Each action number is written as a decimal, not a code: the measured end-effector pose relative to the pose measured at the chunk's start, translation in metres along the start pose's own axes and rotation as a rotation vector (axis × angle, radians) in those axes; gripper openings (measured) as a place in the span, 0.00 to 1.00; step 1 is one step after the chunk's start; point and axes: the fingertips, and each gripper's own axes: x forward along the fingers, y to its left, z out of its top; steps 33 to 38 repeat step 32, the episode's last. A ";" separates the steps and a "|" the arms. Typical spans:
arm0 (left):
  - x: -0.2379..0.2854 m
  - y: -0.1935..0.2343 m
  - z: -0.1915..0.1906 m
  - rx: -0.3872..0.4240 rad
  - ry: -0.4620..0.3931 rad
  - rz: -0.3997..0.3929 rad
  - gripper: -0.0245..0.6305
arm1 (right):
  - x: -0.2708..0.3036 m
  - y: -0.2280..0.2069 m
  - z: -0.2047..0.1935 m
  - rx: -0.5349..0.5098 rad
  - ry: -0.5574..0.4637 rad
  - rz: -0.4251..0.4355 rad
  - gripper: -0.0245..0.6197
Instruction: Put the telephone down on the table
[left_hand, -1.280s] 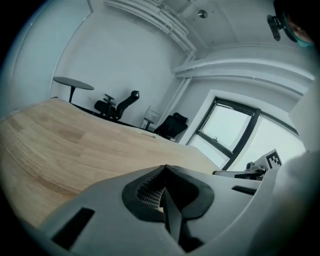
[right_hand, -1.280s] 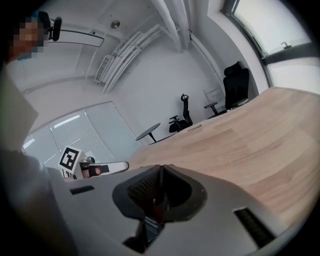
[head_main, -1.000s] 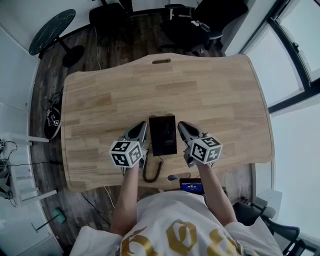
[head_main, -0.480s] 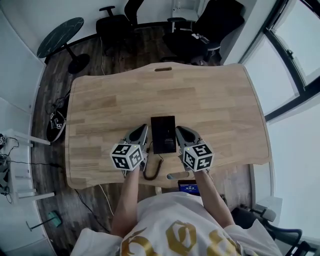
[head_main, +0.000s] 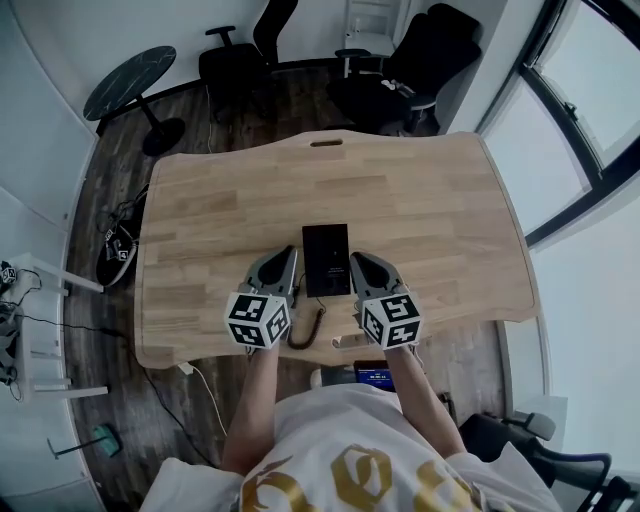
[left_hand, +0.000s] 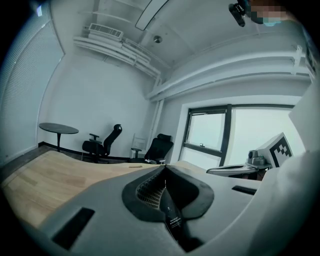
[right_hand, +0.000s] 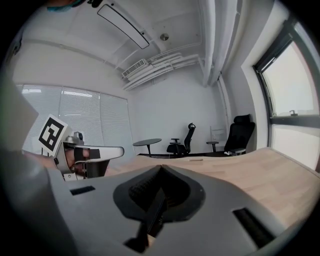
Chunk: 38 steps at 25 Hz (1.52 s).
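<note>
The telephone (head_main: 326, 259) lies flat on the bench (head_main: 430, 215), seemingly set down, so the left hand-held gripper (head_main: 286, 254) and right hand-held gripper (head_main: 358, 259) flank it, clenched on nothing.

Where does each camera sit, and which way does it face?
Head view: on the person's head, facing down at table, telephone, forearms, left hand-held gripper, right hand-held gripper.
Left gripper view: rides that gripper, looks along its shut jaws toward the window.
Right gripper view: likewise, toward the blinds.
Shared: all three show the office chairs.
</note>
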 end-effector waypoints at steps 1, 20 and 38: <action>-0.002 -0.001 0.001 -0.002 -0.002 0.001 0.05 | -0.003 0.001 0.001 0.000 -0.005 -0.007 0.06; -0.015 -0.002 -0.001 0.012 0.001 0.009 0.05 | -0.016 -0.002 0.000 0.009 -0.010 -0.029 0.06; -0.006 0.004 -0.004 0.009 0.013 0.013 0.05 | -0.011 -0.006 -0.002 0.009 0.004 -0.023 0.05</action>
